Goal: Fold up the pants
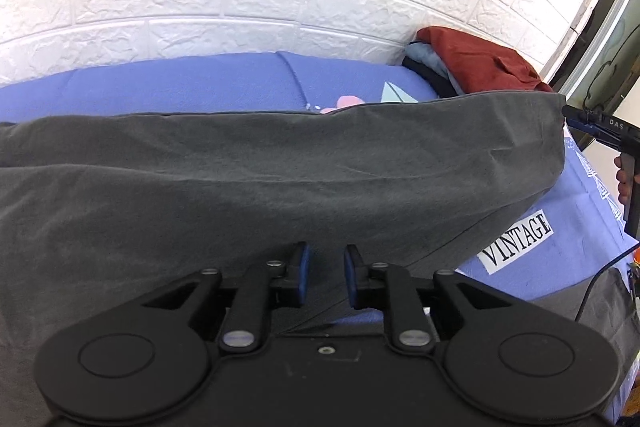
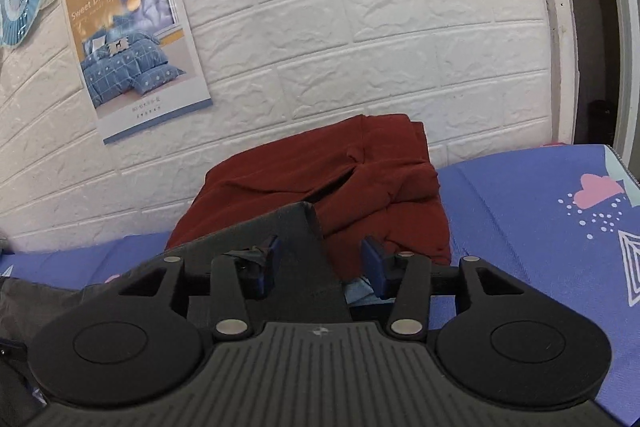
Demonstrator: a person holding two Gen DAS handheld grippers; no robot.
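Observation:
Dark grey pants [image 1: 260,179] lie spread across a blue-purple bed sheet [image 1: 180,87]. My left gripper [image 1: 326,267] is open, its blue pads a small gap apart, with the near edge of the pants between and under them. In the right wrist view my right gripper [image 2: 320,263] is open, and a corner of the grey pants [image 2: 296,247] lies between its pads, resting against the left one. The right gripper also shows in the left wrist view [image 1: 576,115], at the far right corner of the pants.
A pile of clothes topped by a rust-red garment [image 2: 340,183] sits against the white brick wall [image 2: 360,27]; it also shows in the left wrist view [image 1: 480,63]. Posters [image 2: 132,59] hang on the wall. A "VINTAGE" label [image 1: 516,243] is on the sheet. A window frame [image 1: 600,7] is at the right.

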